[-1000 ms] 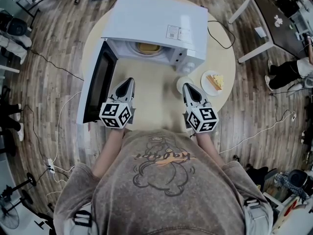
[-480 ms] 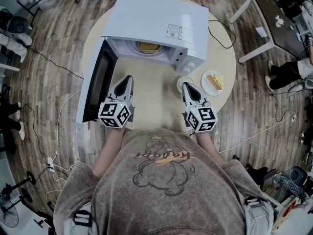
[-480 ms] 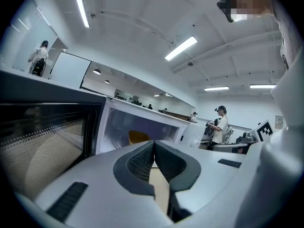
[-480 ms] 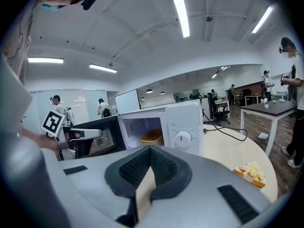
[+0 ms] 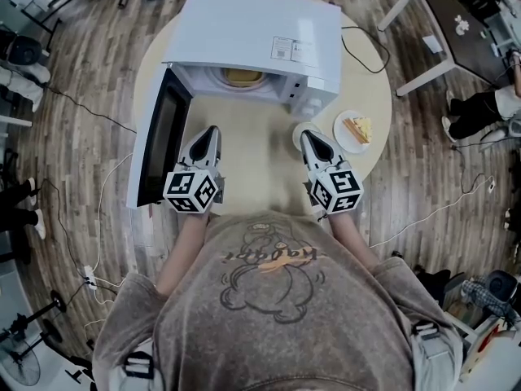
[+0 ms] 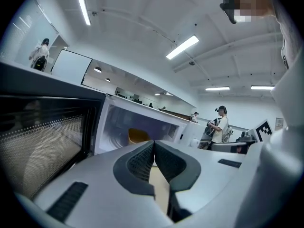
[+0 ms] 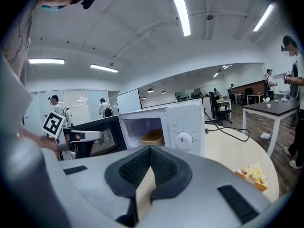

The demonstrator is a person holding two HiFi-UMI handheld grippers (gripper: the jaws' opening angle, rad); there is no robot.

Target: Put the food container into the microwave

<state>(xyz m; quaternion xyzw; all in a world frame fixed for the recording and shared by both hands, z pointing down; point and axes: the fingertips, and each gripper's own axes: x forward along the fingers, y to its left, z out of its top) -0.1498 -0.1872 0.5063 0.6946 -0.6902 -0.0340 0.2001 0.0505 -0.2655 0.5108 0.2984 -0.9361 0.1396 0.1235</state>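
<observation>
**Container (image 5: pixel 242 76) inside microwave (image 5: pixel 252 31)**

Door (image 5: pixel 159 145) stands open at table's (image 5: pixel 252 157) left edge. Left claw (image 5: pixel 213 129) closed, empty, over table's front. Container sits in microwave at far edge. Right claw (image 5: pixel 306 135) closed, empty. Plate (image 5: pixel 356 130) near right edge.

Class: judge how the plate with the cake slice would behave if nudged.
The plate looks shallow and flat, so it would probably slide, not tip. The cake slice lies loose on it and might shift.
</observation>
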